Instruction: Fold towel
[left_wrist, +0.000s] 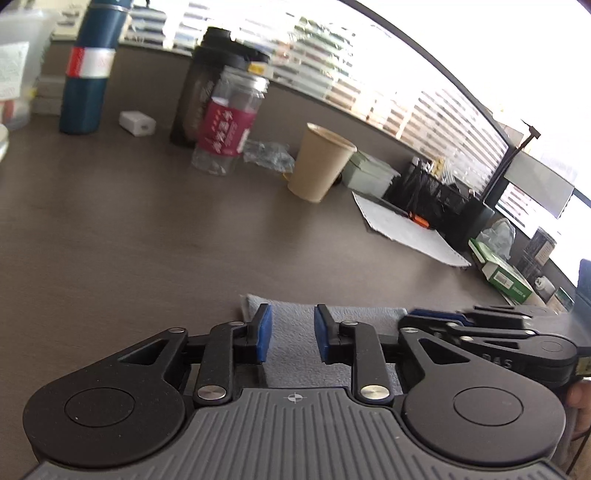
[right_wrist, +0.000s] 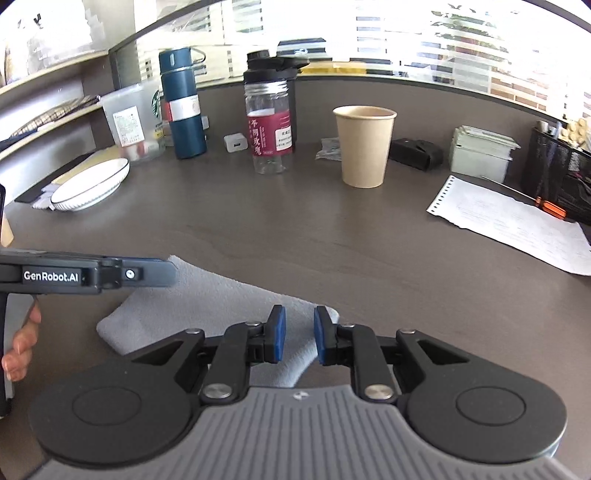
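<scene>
A light grey towel (right_wrist: 207, 306) lies folded into a thick strip on the dark brown desk (right_wrist: 332, 240). My right gripper (right_wrist: 299, 326) hangs over the towel's right end, open by a narrow gap, with cloth showing below the blue pads. My left gripper (left_wrist: 292, 325) is over the towel (left_wrist: 362, 317) too, open wider and holding nothing. In the right wrist view the left gripper (right_wrist: 162, 273) appears side-on above the towel's far left corner. In the left wrist view the right gripper (left_wrist: 417, 315) reaches in from the right. A hand (right_wrist: 20, 347) shows at the left edge.
Behind the towel stand a paper cup (right_wrist: 364, 146), a clear bottle with a red label (right_wrist: 269, 129) and a blue flask (right_wrist: 183, 103). A white plate (right_wrist: 90, 182) lies far left. A paper sheet (right_wrist: 513, 221) and a mesh organiser (right_wrist: 557, 170) are at the right.
</scene>
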